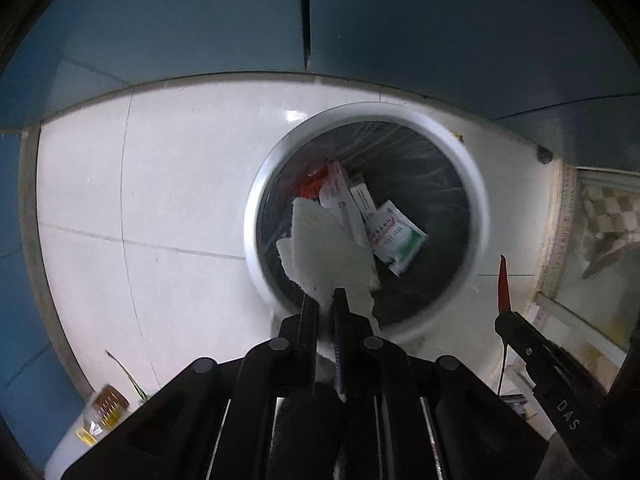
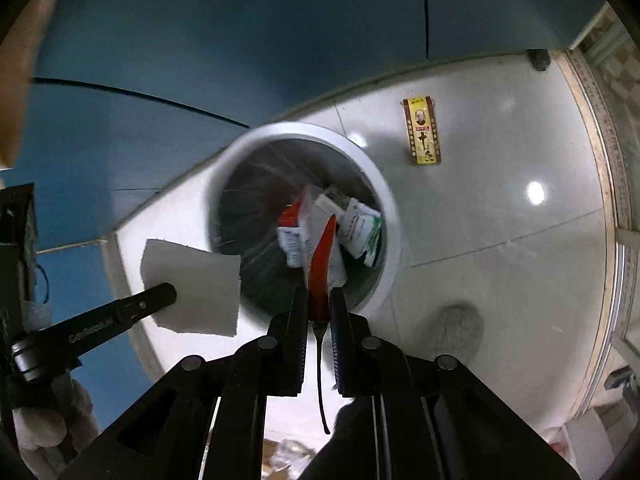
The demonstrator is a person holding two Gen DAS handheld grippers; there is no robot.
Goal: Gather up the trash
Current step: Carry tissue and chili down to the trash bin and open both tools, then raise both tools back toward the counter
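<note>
While both pieces hang over the trash bin (image 1: 256, 200), my worry is drift on release. My left gripper (image 1: 323, 300) has its jaws nearly closed on the lower edge of a torn white paper scrap (image 1: 326, 248). From the left wrist camera the scrap sits over the near-left part of the opening, but the right wrist view shows that same scrap (image 2: 192, 284) beside the rim, partly over the floor tiles (image 2: 500, 208). A light sheet like that could, I judge, flutter sideways and land outside if I let go from here, so I would want it nearer the middle first.

My right gripper (image 2: 319, 300) is pinched on a red chili pepper (image 2: 320, 268), its dark stem trailing back between the fingers. The tip points over the bin mouth, so it should drop in, though the thin stem might catch on a pad.

Both tools are tilted steeply down toward the bin, left one to the left of it, right one at its near edge. Inside the liner lie several white packets and boxes (image 1: 384, 232). A yellow packet (image 2: 422, 130) lies on the tiles beyond the bin, not yet collected.
</note>
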